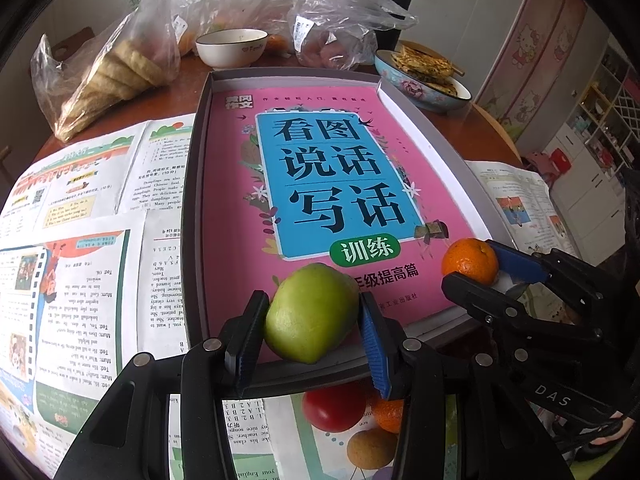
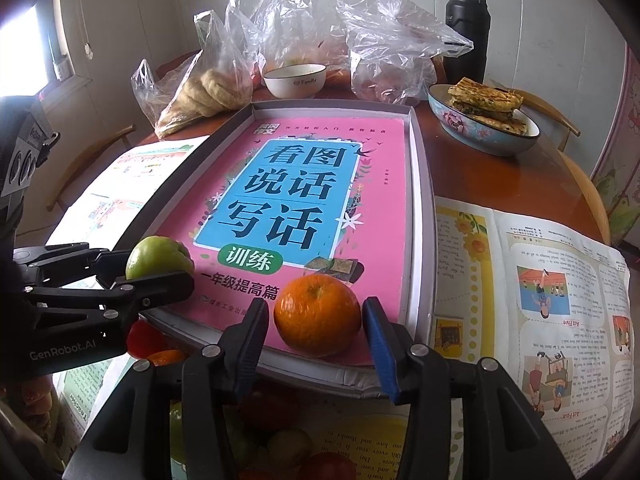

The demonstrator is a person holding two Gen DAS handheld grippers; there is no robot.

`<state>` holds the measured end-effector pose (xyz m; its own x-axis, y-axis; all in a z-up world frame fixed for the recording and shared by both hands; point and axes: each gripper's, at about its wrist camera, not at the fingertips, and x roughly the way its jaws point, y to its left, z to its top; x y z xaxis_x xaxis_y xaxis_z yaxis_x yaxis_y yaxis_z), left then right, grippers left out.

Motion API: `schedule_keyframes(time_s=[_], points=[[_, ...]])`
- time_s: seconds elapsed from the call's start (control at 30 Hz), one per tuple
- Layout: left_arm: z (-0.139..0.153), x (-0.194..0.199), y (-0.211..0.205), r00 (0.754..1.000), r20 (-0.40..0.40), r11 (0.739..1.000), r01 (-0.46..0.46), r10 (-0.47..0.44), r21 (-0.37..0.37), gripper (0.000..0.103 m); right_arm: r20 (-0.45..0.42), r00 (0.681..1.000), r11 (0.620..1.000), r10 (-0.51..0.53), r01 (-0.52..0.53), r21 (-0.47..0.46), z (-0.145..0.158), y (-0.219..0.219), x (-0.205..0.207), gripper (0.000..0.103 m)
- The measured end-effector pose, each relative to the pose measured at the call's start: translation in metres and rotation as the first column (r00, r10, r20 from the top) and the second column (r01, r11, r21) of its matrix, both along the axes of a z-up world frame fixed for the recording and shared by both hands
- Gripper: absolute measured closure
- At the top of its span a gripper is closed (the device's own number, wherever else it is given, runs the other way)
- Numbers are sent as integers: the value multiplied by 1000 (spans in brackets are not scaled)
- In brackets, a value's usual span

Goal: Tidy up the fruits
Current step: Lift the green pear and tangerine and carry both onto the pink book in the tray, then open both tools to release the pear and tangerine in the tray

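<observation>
A grey tray (image 1: 192, 184) lined with a pink book (image 1: 320, 112) lies in front of both grippers. My left gripper (image 1: 312, 320) is shut on a green apple (image 1: 312, 312) over the tray's near edge; it also shows in the right wrist view (image 2: 160, 260). My right gripper (image 2: 316, 324) has its pads on both sides of an orange (image 2: 318, 314) that rests on the pink book (image 2: 304, 200) near the tray's (image 2: 422, 200) front; a small gap shows at the left pad. The orange also shows in the left wrist view (image 1: 470, 260). More fruit lies below the grippers: a red one (image 1: 334, 406), an orange one (image 1: 388, 414) and a tan one (image 1: 370, 448).
Open printed pages (image 1: 72, 240) cover the round wooden table (image 2: 500, 176). At the back stand a white bowl (image 2: 295, 79), plastic bags of food (image 2: 208, 80), a floral dish of flatbread (image 2: 484, 120) and a black flask (image 2: 467, 28).
</observation>
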<state>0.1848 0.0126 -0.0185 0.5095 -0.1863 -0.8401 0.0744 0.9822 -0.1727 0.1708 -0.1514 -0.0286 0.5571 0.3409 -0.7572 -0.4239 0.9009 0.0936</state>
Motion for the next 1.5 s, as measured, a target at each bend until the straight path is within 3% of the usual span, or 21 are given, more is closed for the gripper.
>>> schedule_keyframes(time_s=[0.9, 1.0, 1.5], points=[[43, -44, 11, 991, 130, 997, -2, 12, -72, 37, 156, 987, 996, -34, 20, 91, 39, -29, -45, 36], [49, -52, 9, 989, 149, 997, 10, 1, -71, 26, 171, 985, 996, -31, 15, 92, 43, -31, -52, 36], [55, -75, 2, 986, 159, 997, 53, -43, -58, 26, 200, 980, 997, 19, -32, 64, 41, -34, -90, 35]])
